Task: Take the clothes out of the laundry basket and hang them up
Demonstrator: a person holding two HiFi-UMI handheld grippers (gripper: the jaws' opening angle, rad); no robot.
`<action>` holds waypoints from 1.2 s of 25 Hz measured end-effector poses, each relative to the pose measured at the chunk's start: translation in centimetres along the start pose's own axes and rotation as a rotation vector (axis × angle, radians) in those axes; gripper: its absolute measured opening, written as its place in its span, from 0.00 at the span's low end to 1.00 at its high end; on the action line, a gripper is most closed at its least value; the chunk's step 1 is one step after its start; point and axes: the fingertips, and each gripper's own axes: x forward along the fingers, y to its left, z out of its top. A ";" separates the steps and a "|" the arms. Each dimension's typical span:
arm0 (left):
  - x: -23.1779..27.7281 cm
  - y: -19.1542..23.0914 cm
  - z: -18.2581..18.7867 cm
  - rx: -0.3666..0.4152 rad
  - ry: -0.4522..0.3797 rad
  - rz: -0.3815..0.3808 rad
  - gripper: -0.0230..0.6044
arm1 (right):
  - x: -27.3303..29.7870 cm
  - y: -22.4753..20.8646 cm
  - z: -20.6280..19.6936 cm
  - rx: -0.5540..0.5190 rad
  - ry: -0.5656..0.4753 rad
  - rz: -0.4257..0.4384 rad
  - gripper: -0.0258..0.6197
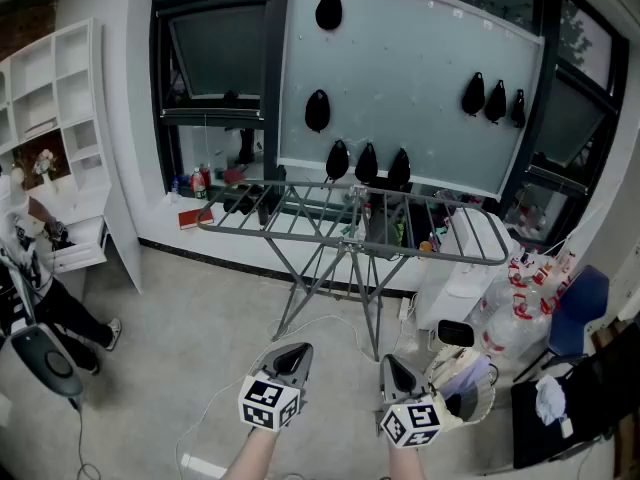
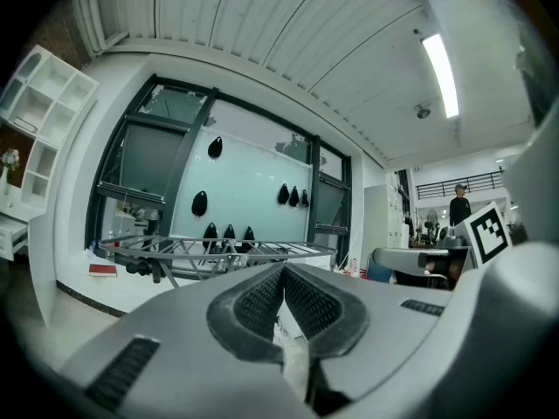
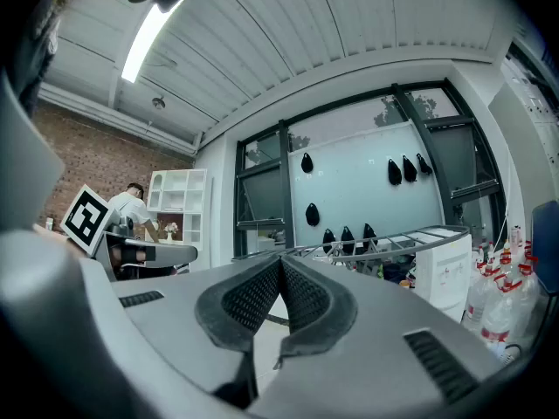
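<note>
Jaws clenched empty, the left gripper [image 1: 290,354] and right gripper [image 1: 397,370] are pointing level at the bare drying rack [image 1: 350,224], apparently readying to reach the laundry basket [image 1: 488,396] beside it.

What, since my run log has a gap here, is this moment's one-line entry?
left hand-held gripper: shut, empty | right hand-held gripper: shut, empty | rack: ahead | basket: clothes inside

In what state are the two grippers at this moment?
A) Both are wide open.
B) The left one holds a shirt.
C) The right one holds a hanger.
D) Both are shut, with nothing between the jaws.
D: the left gripper and the right gripper each show pads pressed together, nothing between them.
</note>
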 end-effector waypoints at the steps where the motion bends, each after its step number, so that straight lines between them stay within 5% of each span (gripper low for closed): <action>1: 0.0 0.1 -0.2 -0.001 0.001 0.000 0.07 | 0.0 0.1 -0.1 0.001 -0.001 -0.003 0.04; 23: 0.4 -1.5 -1.9 -0.028 0.037 -0.083 0.07 | -0.6 0.1 -0.3 0.049 -0.029 0.013 0.05; 26: 0.3 -1.3 -1.9 -0.035 0.027 -0.078 0.08 | -0.6 0.2 -0.3 0.059 -0.035 0.021 0.17; 30: 0.1 -0.9 -2.1 -0.044 0.025 -0.077 0.24 | -0.5 0.4 -0.6 0.064 -0.032 0.021 0.26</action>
